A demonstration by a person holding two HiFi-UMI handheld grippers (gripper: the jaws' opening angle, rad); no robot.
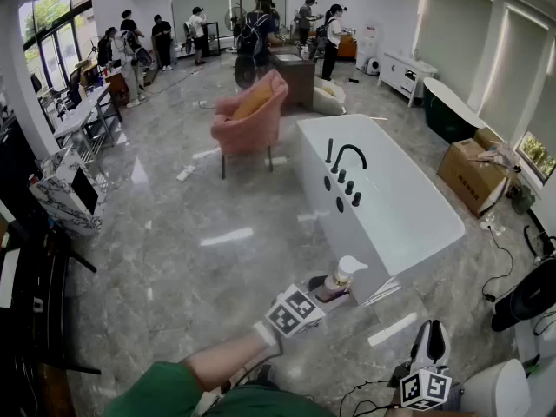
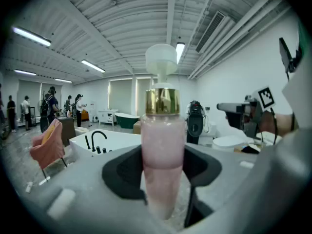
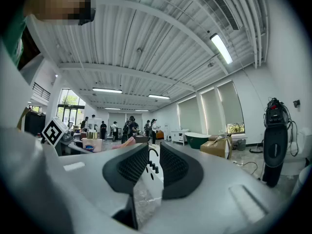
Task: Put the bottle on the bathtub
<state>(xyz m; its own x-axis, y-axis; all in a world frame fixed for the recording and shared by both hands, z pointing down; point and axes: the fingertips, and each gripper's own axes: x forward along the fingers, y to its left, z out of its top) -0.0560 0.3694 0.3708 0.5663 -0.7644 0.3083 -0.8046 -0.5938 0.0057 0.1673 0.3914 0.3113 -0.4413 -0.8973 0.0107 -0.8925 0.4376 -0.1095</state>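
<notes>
Over glossy grey marble floor [image 1: 174,259], beside the smooth white bathtub [image 1: 408,220], our left gripper [image 2: 163,179] clamps a frosted-pink bottle [image 2: 163,140] (gold collar); our right gripper [image 3: 148,172] stands slightly apart, empty.

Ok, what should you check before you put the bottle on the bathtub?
1. Bottle held: ok. The left gripper has its jaws shut on the pink body.
2. Bottle upright: ok, pump on top.
3. Bottle above the bathtub rim: not ok. The head view shows it beside the near corner.
4. Landing spot bare: ok. Only the black faucet and its knobs stand on the rim, farther along.
5. Right gripper out of the way: ok. It is empty, jaws apart, off to the side.
</notes>
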